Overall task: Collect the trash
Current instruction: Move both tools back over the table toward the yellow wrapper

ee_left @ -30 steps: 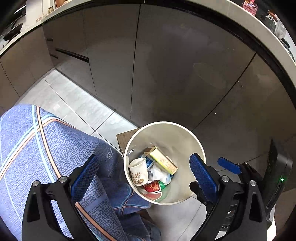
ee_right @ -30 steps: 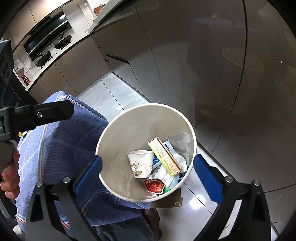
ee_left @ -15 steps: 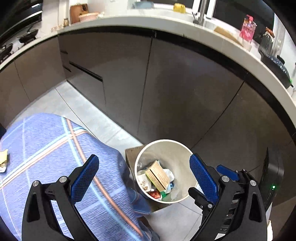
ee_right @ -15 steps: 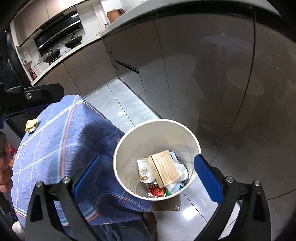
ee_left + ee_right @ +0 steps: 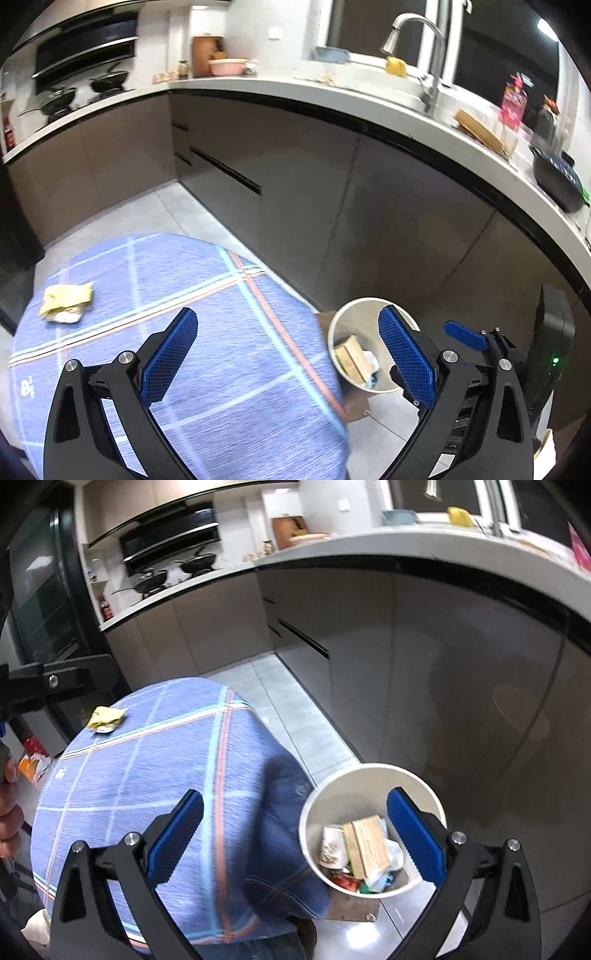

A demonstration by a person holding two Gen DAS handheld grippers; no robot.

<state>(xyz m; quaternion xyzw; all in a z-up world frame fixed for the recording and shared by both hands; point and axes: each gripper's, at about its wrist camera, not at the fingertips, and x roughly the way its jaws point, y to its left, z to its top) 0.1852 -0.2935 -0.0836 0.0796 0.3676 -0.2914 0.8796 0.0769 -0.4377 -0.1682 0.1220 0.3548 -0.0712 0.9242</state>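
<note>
left gripper (image 5: 284, 358) held high over blue checked tablecloth (image 5: 207, 295), jaws spread wide and empty, right gripper (image 5: 295, 834) likewise agape above white trash bin (image 5: 424, 786), yellow wrapper (image 5: 66, 297) on cloth

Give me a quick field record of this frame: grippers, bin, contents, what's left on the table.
left gripper: open, empty, above the table edge
right gripper: open, empty, above the table edge and bin
trash bin: white, round, on the floor beside the table
bin contents: paper cup, tan carton, red wrapper, crumpled white scraps
table: round, blue plaid cloth
left on table: yellow wrapper near the far edge
other: orange packet past the table's left side, support unclear
</note>
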